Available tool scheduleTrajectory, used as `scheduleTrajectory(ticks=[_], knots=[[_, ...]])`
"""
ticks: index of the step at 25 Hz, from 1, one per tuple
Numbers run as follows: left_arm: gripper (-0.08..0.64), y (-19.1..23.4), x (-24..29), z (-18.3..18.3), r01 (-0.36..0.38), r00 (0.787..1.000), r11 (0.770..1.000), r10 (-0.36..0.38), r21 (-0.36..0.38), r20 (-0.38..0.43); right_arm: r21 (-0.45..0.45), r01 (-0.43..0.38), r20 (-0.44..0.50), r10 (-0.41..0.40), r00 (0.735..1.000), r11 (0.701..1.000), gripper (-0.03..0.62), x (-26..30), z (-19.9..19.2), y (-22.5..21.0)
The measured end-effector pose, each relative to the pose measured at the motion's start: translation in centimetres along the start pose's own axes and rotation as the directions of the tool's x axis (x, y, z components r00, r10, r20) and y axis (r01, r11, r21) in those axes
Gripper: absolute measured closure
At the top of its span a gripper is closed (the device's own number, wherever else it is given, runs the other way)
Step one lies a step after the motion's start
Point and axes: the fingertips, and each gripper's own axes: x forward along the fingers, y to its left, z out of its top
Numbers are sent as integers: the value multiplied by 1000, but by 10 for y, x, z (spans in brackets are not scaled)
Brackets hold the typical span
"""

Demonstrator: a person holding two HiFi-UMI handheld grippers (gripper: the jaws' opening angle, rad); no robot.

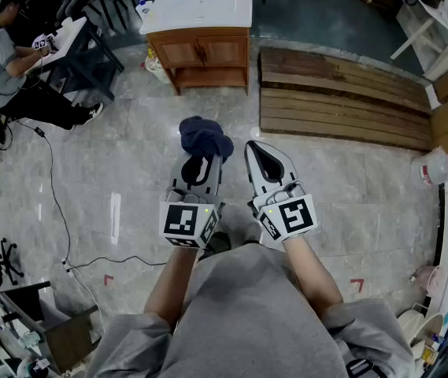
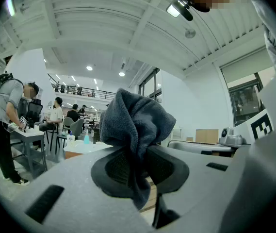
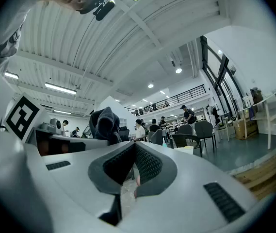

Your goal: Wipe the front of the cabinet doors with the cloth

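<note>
"That cabinet point(image 1: 200, 50) is well ahead of both grippers. Its doors point(image 1: 201, 52) are nowhere near being touched."

"Right, and the cloth point(image 1: 205, 138) is bunched in a lump. The left gripper point(image 1: 199, 162) is clamped on a fold of it, and most of it bulges past the tips."

"Pressed on the doors like that, I reckon it could drag out of the grip, or wipe only a narrow strip."

"And the right gripper point(image 1: 257, 151), just beside the left one, is closed on nothing."
</note>
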Motion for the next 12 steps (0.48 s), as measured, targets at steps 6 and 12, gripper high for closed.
scheduleTrajectory(ticks=[6, 12], knots=[[494, 42, -9, -3, -16, 1000, 1000, 16, 13, -3, -1, -8, 4, 8, 1000, 1000, 581, 34, -9, 24], [494, 79, -15, 2, -3, 1000, 999, 3, 44, -3, 13, -37, 11, 36, 999, 999, 581, 68, -13, 52]])
